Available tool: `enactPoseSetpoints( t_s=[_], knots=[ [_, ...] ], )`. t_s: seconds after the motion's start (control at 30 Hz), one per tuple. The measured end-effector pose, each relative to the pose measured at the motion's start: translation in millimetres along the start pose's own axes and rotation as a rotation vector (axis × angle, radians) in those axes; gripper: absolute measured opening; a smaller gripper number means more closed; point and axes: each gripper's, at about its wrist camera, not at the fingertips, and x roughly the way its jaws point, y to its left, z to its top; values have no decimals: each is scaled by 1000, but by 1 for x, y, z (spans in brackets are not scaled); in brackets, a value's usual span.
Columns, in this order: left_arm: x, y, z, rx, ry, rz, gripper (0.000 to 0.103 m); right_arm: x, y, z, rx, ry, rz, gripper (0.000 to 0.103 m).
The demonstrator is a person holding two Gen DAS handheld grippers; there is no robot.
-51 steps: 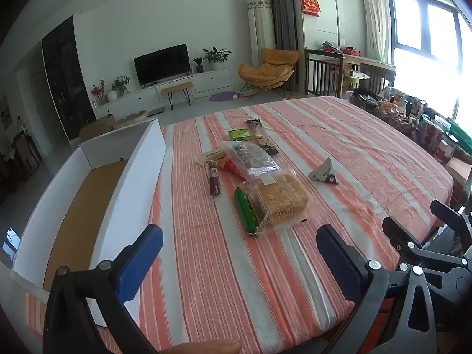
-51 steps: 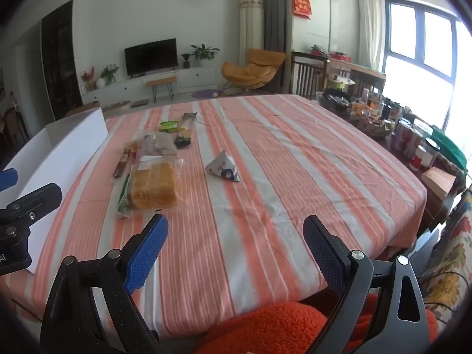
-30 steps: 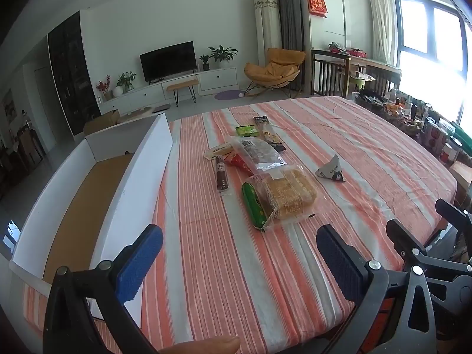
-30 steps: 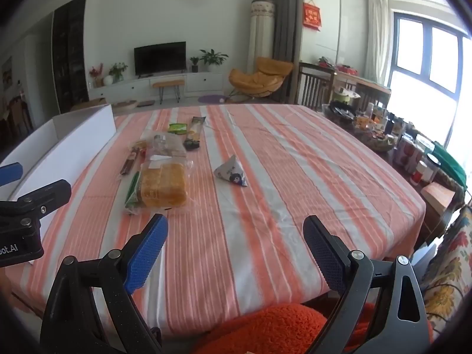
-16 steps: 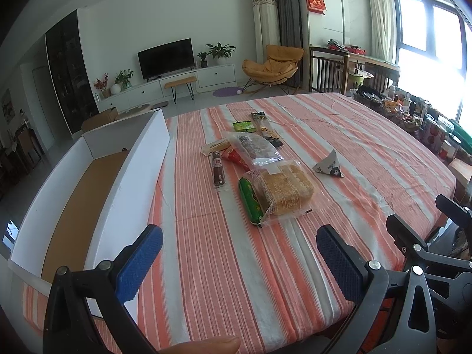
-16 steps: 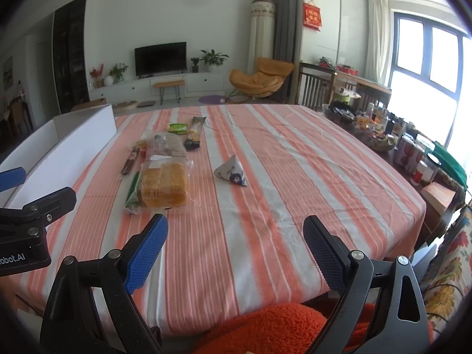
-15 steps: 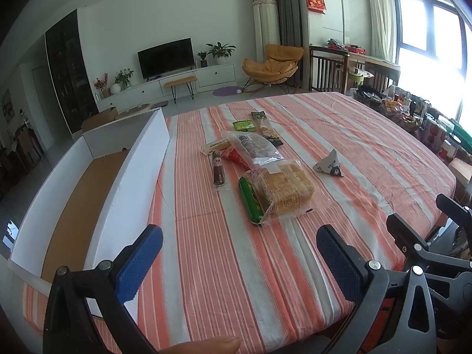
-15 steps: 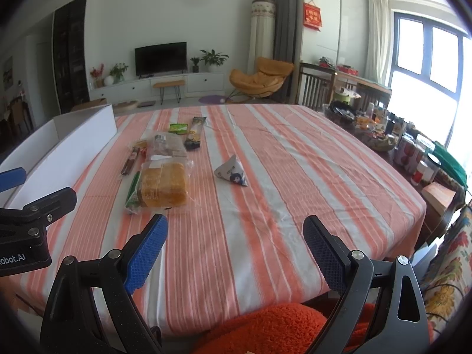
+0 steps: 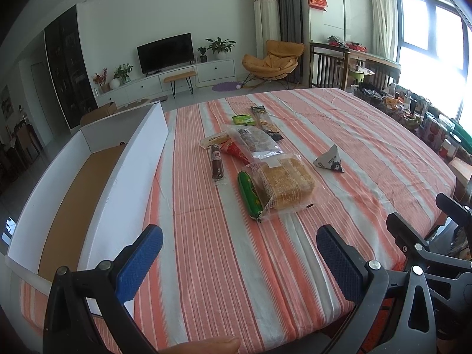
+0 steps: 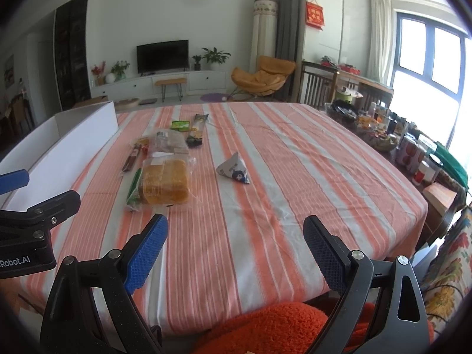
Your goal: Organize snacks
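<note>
Through my left wrist camera, I am holding my left gripper (image 9: 236,253) with jaws spread wide and empty above the striped cloth (image 9: 224,250). The snacks are lying ahead of it: a bread bag (image 9: 283,185) in crinkly clear film, a green tube (image 9: 249,194) touching its left side, a dark stick (image 9: 217,165) beyond. The white box (image 9: 129,171), stiff and long, is sitting ahead to the left. I judge the slick film could be slipping from my pads, or the soft loaf crushing.

Through my right wrist camera, my right gripper (image 10: 234,247) is also gaping, holding nothing. A small pyramid pack (image 10: 233,169) is lying straight ahead, apart from the pile at front-left. Its sloped faces may be squirting out of a pinch.
</note>
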Motion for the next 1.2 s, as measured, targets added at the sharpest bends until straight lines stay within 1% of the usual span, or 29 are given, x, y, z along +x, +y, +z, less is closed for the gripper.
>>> enactPoseSetpoints(
  t_s=[1.2],
  knots=[
    [4, 4, -2, -15, 8, 2, 103, 4, 1, -3, 2, 1, -1, 95]
  ],
)
